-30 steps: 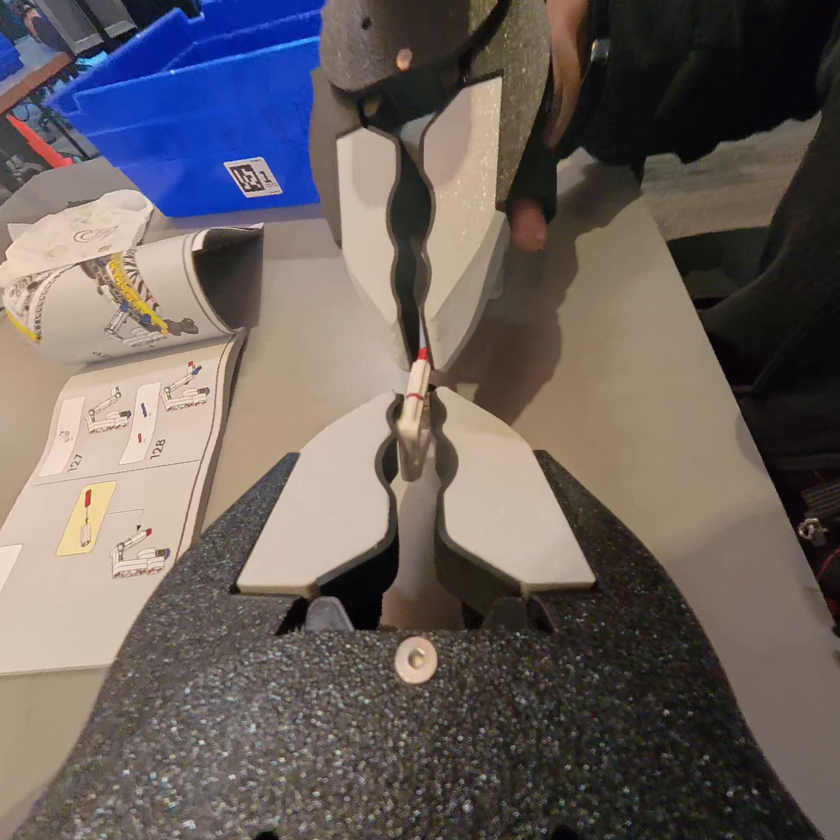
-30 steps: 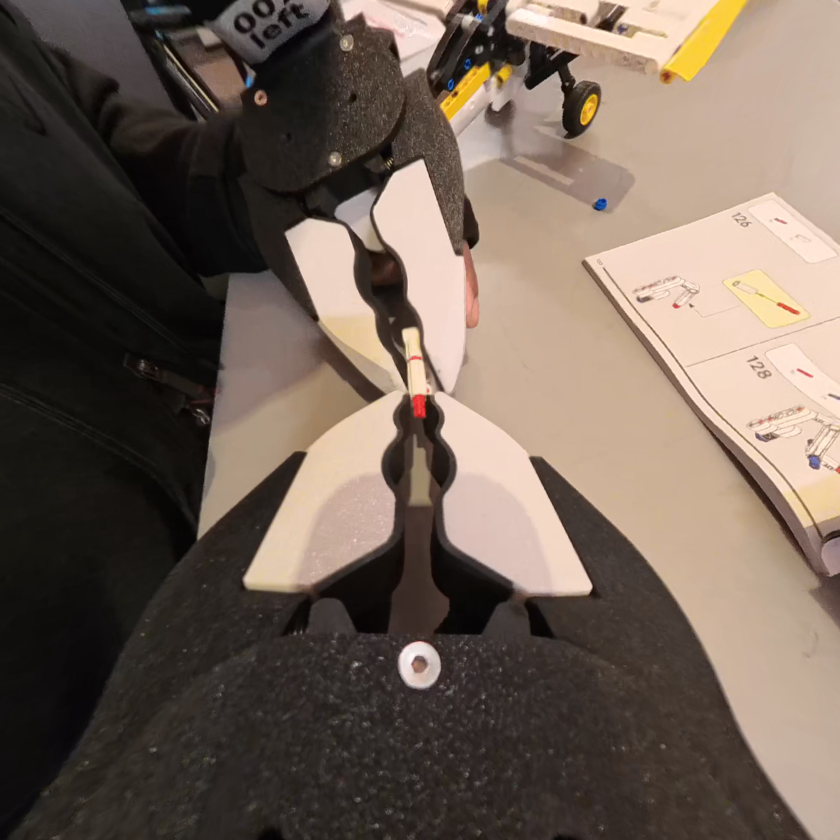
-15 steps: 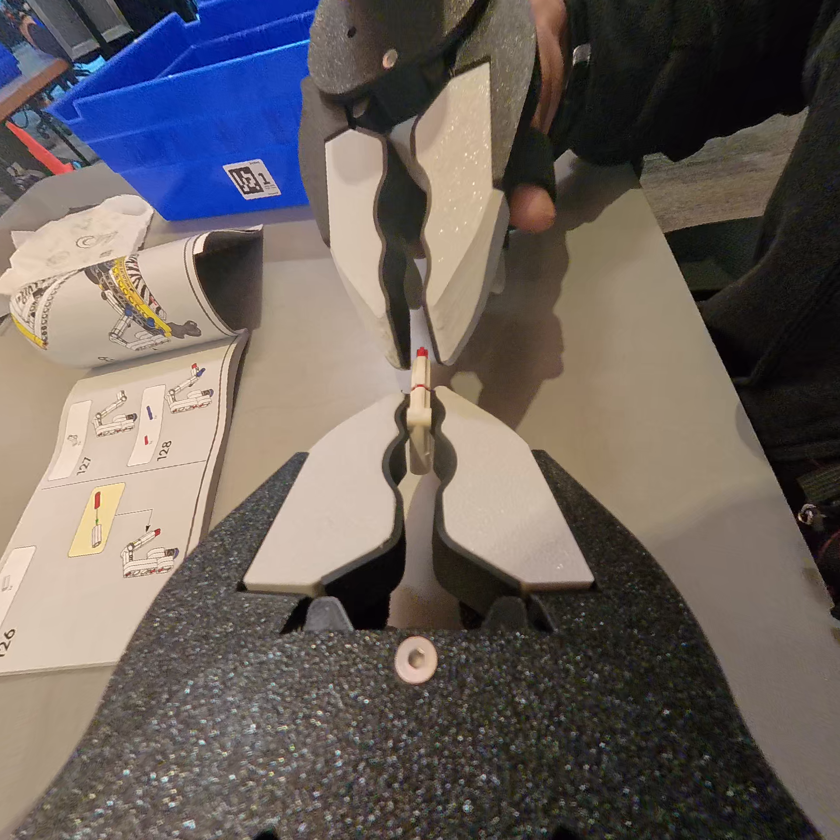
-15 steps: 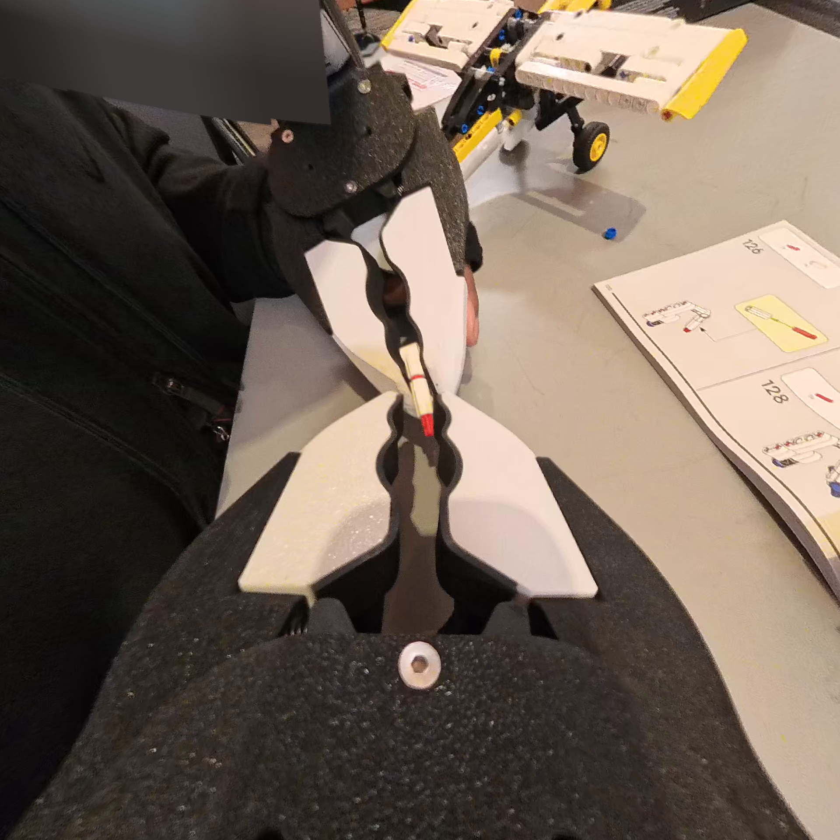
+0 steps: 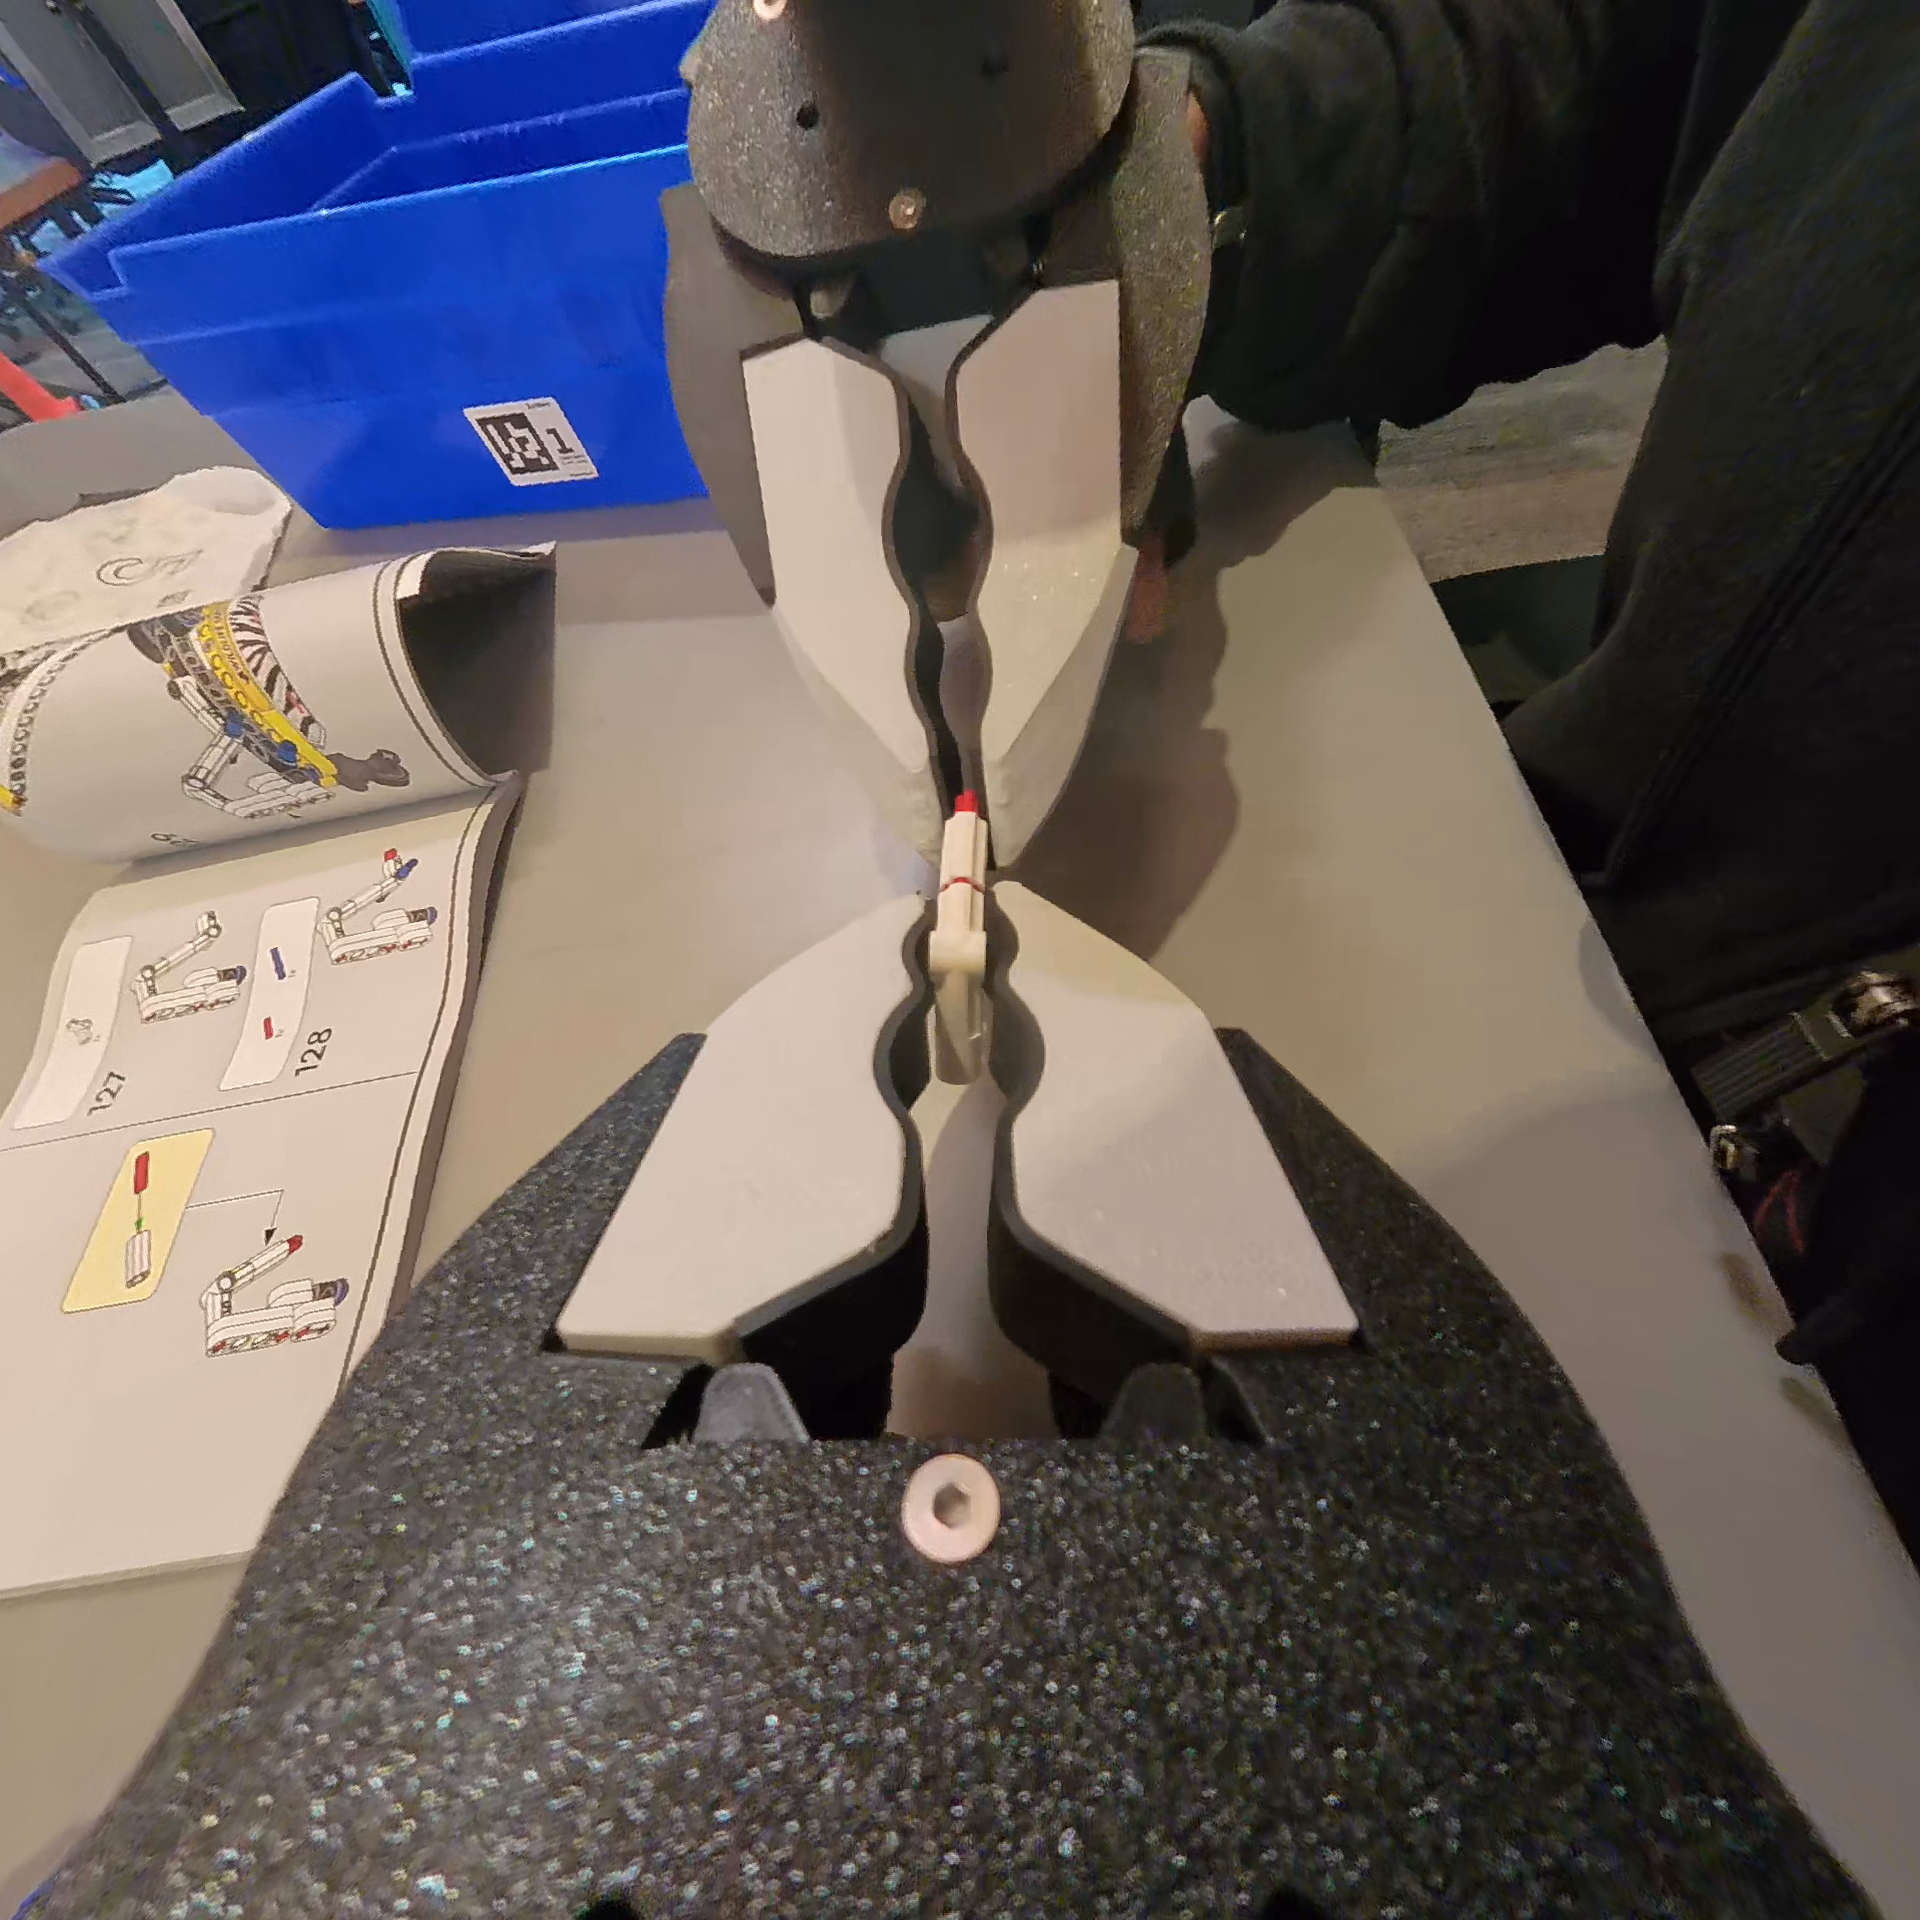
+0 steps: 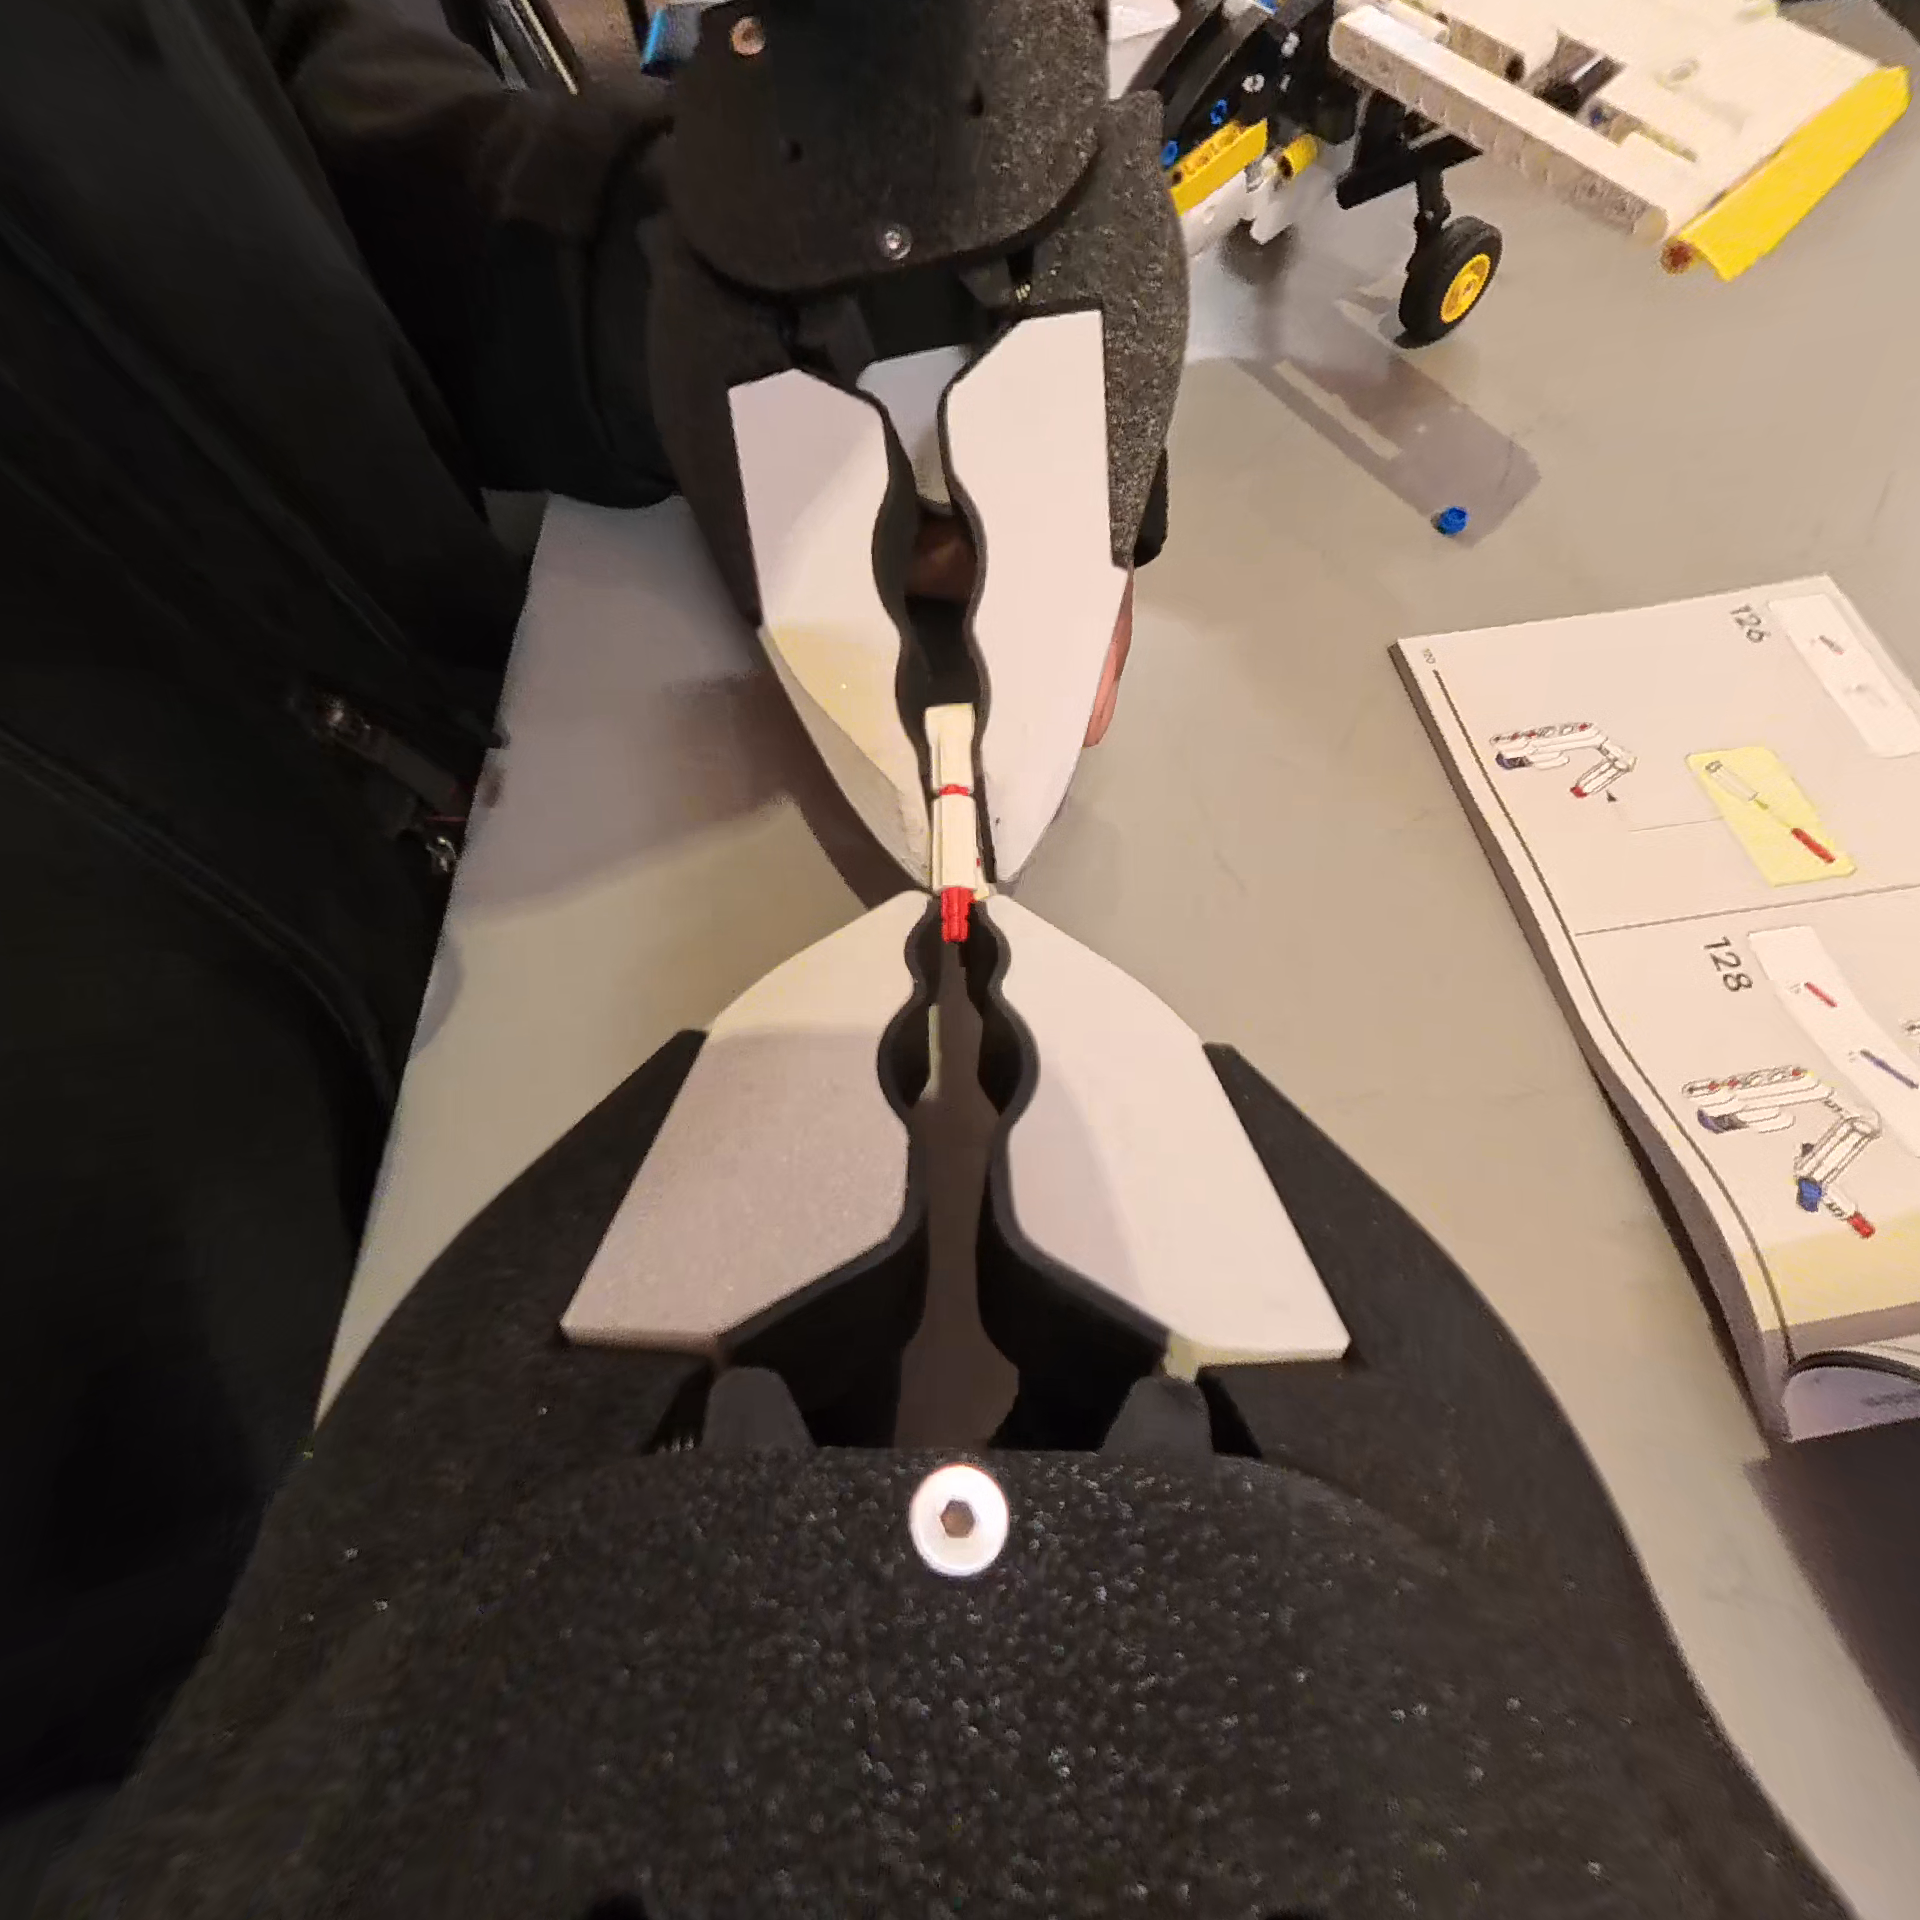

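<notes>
Grey table [image 5: 1299,727] | left gripper [image 5: 961,914] pinching white beam [image 5: 961,883] | right gripper [image 6: 954,914] clamping red pin [image 6: 952,916] | booklet [image 5: 208,1091] at 9 o'clock | pin seating; steady axial push needed

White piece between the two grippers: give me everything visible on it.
The white piece is a slim, off-white plastic building-toy connector, made of two sleeves end to end with a thin red ring at their joint and a red pin sticking out of one end. It is off the grey table, lengthwise between the grippers. The left gripper is shut on its wider end; the right gripper is closed around the red pin.
</notes>
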`<state>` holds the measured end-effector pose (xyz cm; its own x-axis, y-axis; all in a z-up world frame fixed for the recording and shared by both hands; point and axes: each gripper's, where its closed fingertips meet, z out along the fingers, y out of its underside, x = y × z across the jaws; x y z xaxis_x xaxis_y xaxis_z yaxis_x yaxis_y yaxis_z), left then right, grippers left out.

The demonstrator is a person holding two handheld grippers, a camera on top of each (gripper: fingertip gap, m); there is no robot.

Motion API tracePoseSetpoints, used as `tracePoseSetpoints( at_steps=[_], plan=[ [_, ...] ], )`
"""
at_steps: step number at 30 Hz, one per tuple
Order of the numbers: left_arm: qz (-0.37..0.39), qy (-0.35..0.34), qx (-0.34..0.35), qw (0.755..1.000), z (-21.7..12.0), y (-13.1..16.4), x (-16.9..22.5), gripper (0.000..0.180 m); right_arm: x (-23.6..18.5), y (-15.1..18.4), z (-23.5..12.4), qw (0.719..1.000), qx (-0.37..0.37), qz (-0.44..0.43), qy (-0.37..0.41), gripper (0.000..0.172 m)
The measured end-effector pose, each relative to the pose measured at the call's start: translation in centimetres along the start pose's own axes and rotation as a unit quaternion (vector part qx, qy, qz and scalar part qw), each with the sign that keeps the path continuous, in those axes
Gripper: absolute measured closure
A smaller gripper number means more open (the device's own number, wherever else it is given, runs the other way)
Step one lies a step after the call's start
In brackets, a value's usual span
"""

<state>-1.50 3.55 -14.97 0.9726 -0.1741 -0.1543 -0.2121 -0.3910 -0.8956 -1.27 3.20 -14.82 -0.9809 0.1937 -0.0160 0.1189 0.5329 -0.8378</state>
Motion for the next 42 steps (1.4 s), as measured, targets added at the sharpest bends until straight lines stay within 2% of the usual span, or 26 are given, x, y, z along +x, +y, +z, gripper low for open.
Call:
tracePoseSetpoints(
  at_steps=[3, 5, 8, 10, 15, 19, 21, 23, 28, 31, 34, 37, 42],
  plan=[
    [0.006, 0.006, -0.006, 1.0, 0.1, 0.1, 0.4, 0.173, -0.2, 0.4, 0.0, 1.0, 0.002, -0.026, 0.001, 0.168],
    [0.009, -0.009, -0.015, 1.0, -0.1, 0.5, 0.0, 0.173, 0.6, 1.6, -0.4, 0.999, -0.012, -0.032, 0.028, 0.168],
    [-0.027, -0.028, 0.007, 0.999, -1.7, 0.6, -1.1, 0.173, 2.1, 3.1, -2.2, 0.999, 0.009, 0.005, 0.052, 0.168],
    [-0.006, -0.026, -0.031, 0.999, -0.8, 1.4, -0.8, 0.173, 2.6, 3.1, -2.2, 0.998, 0.0, -0.003, 0.067, 0.168],
    [-0.01, -0.027, -0.039, 0.999, -0.2, 1.4, -1.0, 0.173, 2.6, 3.2, -1.5, 0.998, -0.006, 0.003, 0.066, 0.168],
    [0.003, -0.015, -0.098, 0.995, 0.8, 2.8, -0.6, 0.171, 2.5, 3.3, -1.2, 0.998, -0.014, -0.002, 0.066, 0.168],
    [0.003, -0.023, -0.102, 0.995, 0.9, 2.8, -0.8, 0.171, 2.5, 3.3, -1.1, 0.998, -0.017, -0.002, 0.067, 0.168],
    [-0.019, -0.035, -0.096, 0.995, 0.6, 2.7, -1.4, 0.162, 2.3, 3.1, -1.0, 0.998, -0.016, 0.0, 0.063, 0.168],
    [-0.047, -0.032, -0.052, 0.997, 0.0, 1.0, -1.7, 0.157, 2.3, 2.3, -0.5, 0.996, -0.023, -0.037, 0.081, 0.168],
    [-0.086, -0.015, -0.013, 0.996, 0.1, -0.5, -1.6, 0.158, 2.2, 1.3, -0.3, 0.993, -0.013, -0.069, 0.092, 0.168],
    [-0.109, 0.0, -0.002, 0.994, 0.3, -1.0, -1.4, 0.163, 2.1, 0.6, -0.1, 0.988, -0.011, -0.111, 0.11, 0.168],
    [-0.101, -0.006, -0.027, 0.995, 0.5, -0.4, -1.4, 0.167, 2.2, 0.6, 0.1, 0.982, -0.025, -0.138, 0.123, 0.168],
    [-0.034, -0.048, -0.107, 0.993, 0.9, 0.9, -1.7, 0.17, 2.9, 1.3, 0.7, 0.972, -0.079, -0.168, 0.146, 0.168]
  ],
)
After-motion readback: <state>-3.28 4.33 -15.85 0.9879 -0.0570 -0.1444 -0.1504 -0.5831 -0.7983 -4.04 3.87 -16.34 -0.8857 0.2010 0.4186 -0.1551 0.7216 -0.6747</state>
